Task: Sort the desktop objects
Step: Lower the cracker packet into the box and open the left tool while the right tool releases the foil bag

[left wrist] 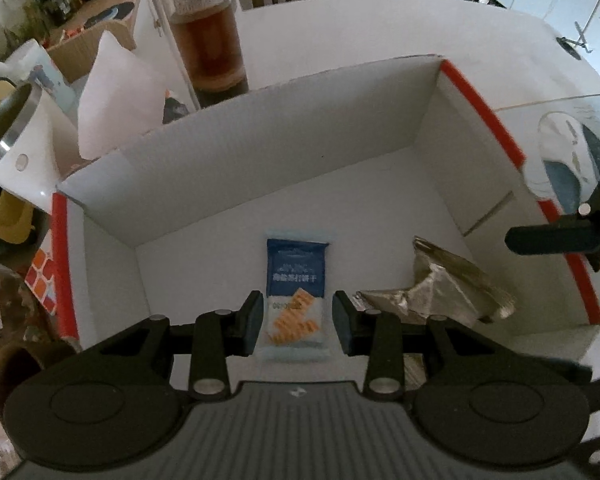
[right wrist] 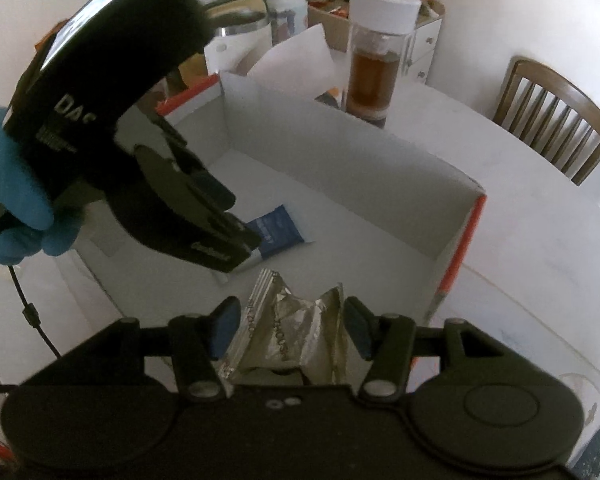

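Landmark: white cardboard box [left wrist: 236,152] with red-edged flaps.

- Blue cracker packet [left wrist: 295,300]: flat on box floor, framed by left gripper [left wrist: 298,322]; fingers narrowly parted, clear of packet.
- Silver foil wrapper [right wrist: 292,332]: crumpled on box floor beside packet, framed by right gripper [right wrist: 292,326]; fingers wide, not pressing.
- Right wrist view only: blue-gloved hand [right wrist: 16,196], wooden chair [right wrist: 556,116] beyond box.
- Left wrist view only: white mug [left wrist: 18,148] outside box.
- Both views: tea bottle [left wrist: 208,36] behind box.

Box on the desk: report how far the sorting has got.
Done: the blue cracker packet and the silver foil wrapper lie inside the white box. In hand: nothing; the left gripper and right gripper are open above them. Left: the tea bottle and white cup stand outside.
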A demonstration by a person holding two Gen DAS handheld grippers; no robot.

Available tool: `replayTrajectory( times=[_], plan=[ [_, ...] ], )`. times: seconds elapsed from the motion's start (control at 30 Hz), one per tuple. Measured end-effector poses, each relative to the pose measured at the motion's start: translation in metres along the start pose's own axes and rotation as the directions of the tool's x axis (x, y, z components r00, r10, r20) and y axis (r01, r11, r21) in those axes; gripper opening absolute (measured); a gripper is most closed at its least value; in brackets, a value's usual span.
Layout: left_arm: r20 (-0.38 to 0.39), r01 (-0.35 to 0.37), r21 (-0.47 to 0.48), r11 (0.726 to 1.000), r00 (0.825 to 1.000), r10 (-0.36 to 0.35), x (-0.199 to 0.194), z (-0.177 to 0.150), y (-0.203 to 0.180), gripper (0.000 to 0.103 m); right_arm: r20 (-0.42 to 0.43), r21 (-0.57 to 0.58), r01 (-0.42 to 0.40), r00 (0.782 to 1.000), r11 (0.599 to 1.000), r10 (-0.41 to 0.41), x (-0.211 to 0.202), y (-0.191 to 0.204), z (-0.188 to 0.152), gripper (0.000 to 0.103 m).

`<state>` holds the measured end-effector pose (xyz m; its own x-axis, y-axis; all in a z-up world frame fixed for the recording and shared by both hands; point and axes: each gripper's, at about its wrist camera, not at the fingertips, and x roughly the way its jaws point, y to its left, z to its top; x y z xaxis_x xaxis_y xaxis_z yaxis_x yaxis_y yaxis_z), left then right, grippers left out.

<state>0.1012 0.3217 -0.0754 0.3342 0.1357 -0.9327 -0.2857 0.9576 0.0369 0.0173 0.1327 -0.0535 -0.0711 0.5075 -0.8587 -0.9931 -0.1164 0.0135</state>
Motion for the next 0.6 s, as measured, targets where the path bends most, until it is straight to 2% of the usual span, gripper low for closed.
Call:
replayTrajectory(
  times=[0.07, 0.3, 0.37, 0.53, 0.6],
  plan=[
    [0.009, -0.019, -0.003, 1.0, 1.0, 0.019, -0.003, 0.007, -0.006, 0.037, 0.009, 0.005, -0.005, 1.0, 1.0, 0.005, -0.006, -0.003, -0.002, 0.057],
    [0.059, -0.031, -0.04, 0.999, 0.998, 0.033, -0.032, -0.001, -0.012, 0.037, 0.047, 0.024, -0.024, 0.999, 0.999, 0.023, -0.036, -0.006, -0.013, 0.06],
    [0.071, -0.028, -0.039, 0.999, 0.997, 0.031, -0.042, -0.004, -0.018, 0.038, 0.059, 0.031, -0.027, 0.998, 0.999, 0.025, -0.044, -0.007, -0.017, 0.065],
    [0.102, -0.032, -0.016, 0.999, 0.994, 0.033, -0.061, -0.013, -0.032, 0.054, 0.09, 0.044, -0.033, 0.996, 0.998, 0.029, -0.065, -0.009, -0.026, 0.068],
    [0.105, -0.017, -0.019, 1.0, 0.994, 0.019, -0.065, -0.016, -0.036, 0.056, 0.099, 0.055, -0.035, 0.995, 0.998, 0.029, -0.072, -0.012, -0.03, 0.069]
  ],
)
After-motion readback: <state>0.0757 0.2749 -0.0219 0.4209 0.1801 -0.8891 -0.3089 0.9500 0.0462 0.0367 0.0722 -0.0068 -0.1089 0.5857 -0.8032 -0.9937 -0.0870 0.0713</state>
